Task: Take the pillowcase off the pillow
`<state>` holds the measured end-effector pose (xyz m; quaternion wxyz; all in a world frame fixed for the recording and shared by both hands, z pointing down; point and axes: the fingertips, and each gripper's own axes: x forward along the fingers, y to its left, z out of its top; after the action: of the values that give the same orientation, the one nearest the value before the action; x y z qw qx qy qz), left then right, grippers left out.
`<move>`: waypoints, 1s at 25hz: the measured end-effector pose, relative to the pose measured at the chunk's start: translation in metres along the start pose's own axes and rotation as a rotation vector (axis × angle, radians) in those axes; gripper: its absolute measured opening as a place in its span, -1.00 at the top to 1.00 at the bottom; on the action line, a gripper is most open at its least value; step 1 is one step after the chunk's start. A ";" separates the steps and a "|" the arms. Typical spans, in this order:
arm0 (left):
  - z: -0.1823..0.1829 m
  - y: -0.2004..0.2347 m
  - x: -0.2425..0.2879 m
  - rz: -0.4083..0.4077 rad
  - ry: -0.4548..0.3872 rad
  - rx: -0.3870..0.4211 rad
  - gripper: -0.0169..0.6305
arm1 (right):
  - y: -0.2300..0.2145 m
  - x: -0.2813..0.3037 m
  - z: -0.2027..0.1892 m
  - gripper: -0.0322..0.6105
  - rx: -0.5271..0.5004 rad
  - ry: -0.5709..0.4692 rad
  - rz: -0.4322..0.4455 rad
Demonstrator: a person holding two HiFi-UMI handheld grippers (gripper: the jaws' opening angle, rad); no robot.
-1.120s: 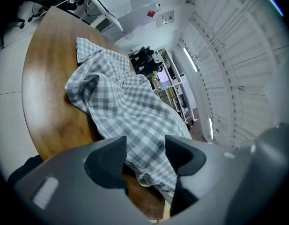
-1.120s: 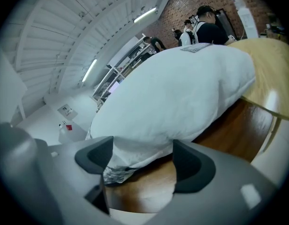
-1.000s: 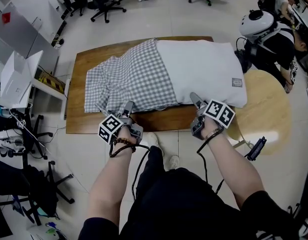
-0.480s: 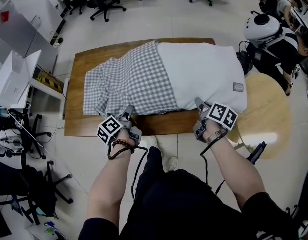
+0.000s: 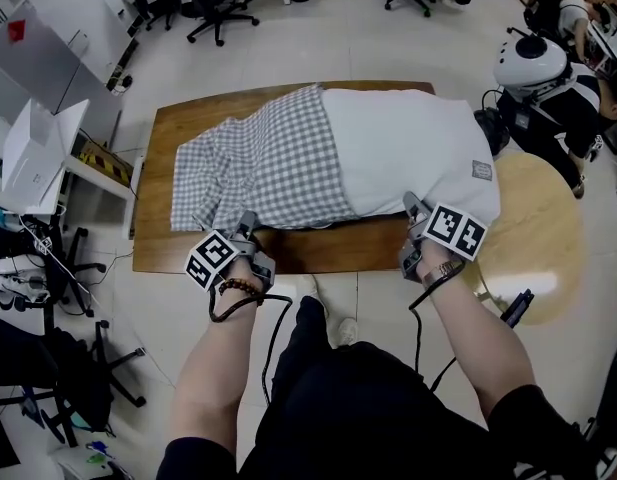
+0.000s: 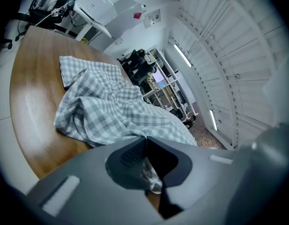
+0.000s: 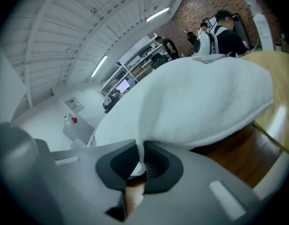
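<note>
A white pillow point(image 5: 408, 148) lies on the brown wooden table point(image 5: 318, 250), its left half inside a grey checked pillowcase point(image 5: 263, 163). My left gripper point(image 5: 246, 226) is at the near edge of the pillowcase point(image 6: 111, 111). In the left gripper view its jaws point(image 6: 146, 144) have just closed and pinch a fold of the checked cloth. My right gripper point(image 5: 413, 206) is at the pillow's near edge. Its jaws point(image 7: 140, 151) have also just closed, holding a ridge of the white pillow point(image 7: 191, 97) fabric.
A round wooden table point(image 5: 533, 228) adjoins the right end. A person in a white helmet point(image 5: 533, 63) stands beyond it. Office chairs point(image 5: 203, 3) stand at the back, white boxes point(image 5: 33, 158) at the left, and a black chair base point(image 5: 78, 368) on the floor.
Both grippers have closed on fabric at the near edge, the left on the checked pillowcase, the right on the white pillow, and both have risen slightly.
</note>
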<state>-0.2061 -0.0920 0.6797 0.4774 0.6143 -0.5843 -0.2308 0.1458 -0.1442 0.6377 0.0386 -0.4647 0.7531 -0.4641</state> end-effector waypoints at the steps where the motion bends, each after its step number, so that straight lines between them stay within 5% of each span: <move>1: 0.004 -0.002 -0.002 0.001 -0.006 0.003 0.92 | 0.002 -0.001 0.004 0.87 -0.009 -0.003 0.001; 20: 0.069 0.020 -0.057 0.077 -0.148 0.044 0.93 | -0.043 -0.058 0.043 0.87 -0.047 -0.065 -0.071; 25: 0.062 0.008 -0.058 0.108 -0.079 0.194 0.87 | -0.049 -0.060 0.025 0.69 -0.013 0.010 -0.067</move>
<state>-0.2740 -0.0557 0.6434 0.4039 0.6157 -0.6547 -0.1710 0.2247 -0.1229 0.6372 0.0165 -0.4876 0.7402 -0.4627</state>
